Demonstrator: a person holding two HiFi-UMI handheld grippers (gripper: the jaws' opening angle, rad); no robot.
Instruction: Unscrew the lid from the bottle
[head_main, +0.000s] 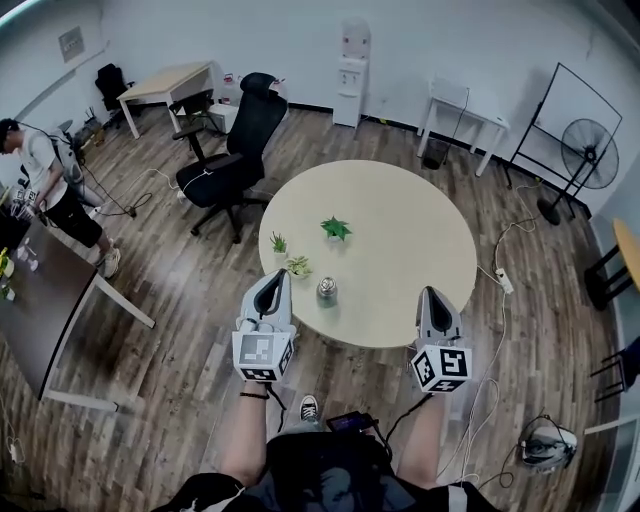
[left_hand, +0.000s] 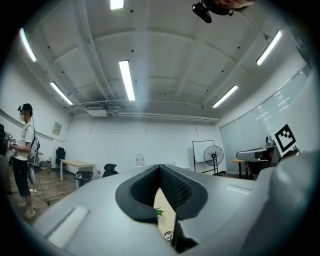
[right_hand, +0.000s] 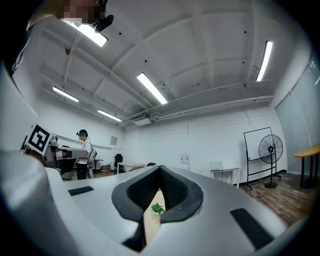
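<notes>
A small bottle with a metal lid (head_main: 327, 291) stands near the front edge of the round beige table (head_main: 400, 240). My left gripper (head_main: 272, 284) is shut and empty, held over the table's front left edge, a little left of the bottle. In the left gripper view the jaws (left_hand: 160, 168) meet, and the bottle's lid (left_hand: 169, 235) shows low in the slit below them. My right gripper (head_main: 434, 298) is shut with nothing in it and hovers at the table's front right edge, well right of the bottle. Its own view shows the shut jaws (right_hand: 160, 168) and no bottle.
Small green plants (head_main: 335, 228) (head_main: 298, 266) (head_main: 279, 243) sit on the table behind and left of the bottle. A black office chair (head_main: 235, 150) stands at the table's far left. A person (head_main: 50, 180) stands at far left by a dark table (head_main: 40, 300). A fan (head_main: 585, 155) is at right.
</notes>
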